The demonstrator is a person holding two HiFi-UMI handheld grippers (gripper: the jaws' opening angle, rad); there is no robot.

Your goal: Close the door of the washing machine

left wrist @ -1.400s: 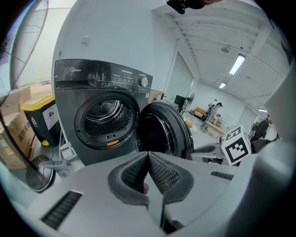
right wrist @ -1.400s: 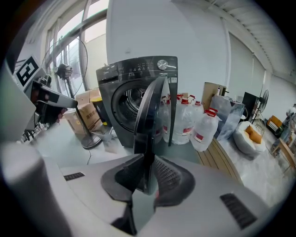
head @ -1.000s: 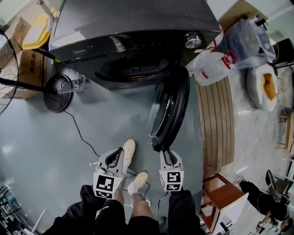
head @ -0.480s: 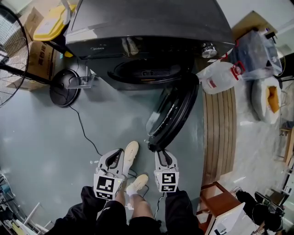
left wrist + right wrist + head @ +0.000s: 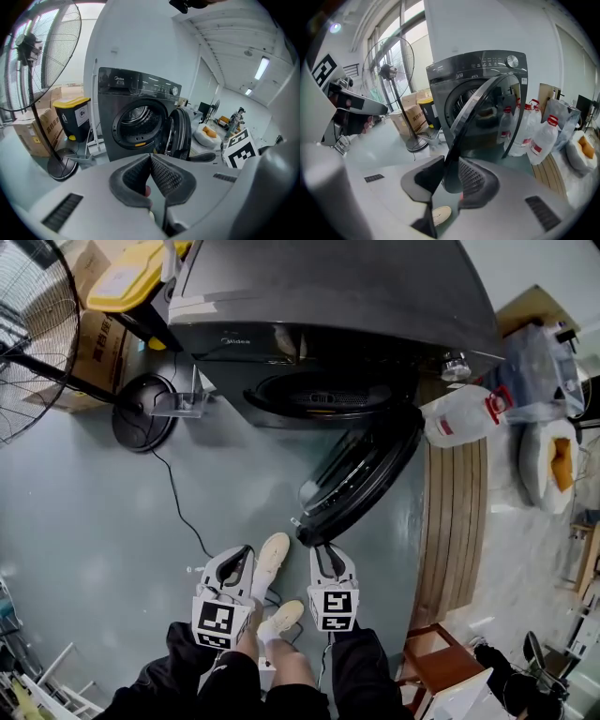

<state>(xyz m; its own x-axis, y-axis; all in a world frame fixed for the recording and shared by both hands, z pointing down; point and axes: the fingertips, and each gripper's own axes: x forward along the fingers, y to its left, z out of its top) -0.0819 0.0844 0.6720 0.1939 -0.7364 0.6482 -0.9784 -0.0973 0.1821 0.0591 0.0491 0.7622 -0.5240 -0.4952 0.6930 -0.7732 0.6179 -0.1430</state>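
One dark washing machine [image 5: 328, 296] at the far side, its one round door [image 5: 361, 474] half open, two grippers, right gripper [image 5: 320, 547] pinching the door's near edge, left gripper [image 5: 240, 555] pressed together, empty

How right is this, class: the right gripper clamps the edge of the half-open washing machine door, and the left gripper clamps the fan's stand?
Wrong on the left gripper: the left gripper view shows its jaws together on nothing, well apart from the fan's stand. The rest is right: the right gripper clamps the edge of the half-open washing machine door.
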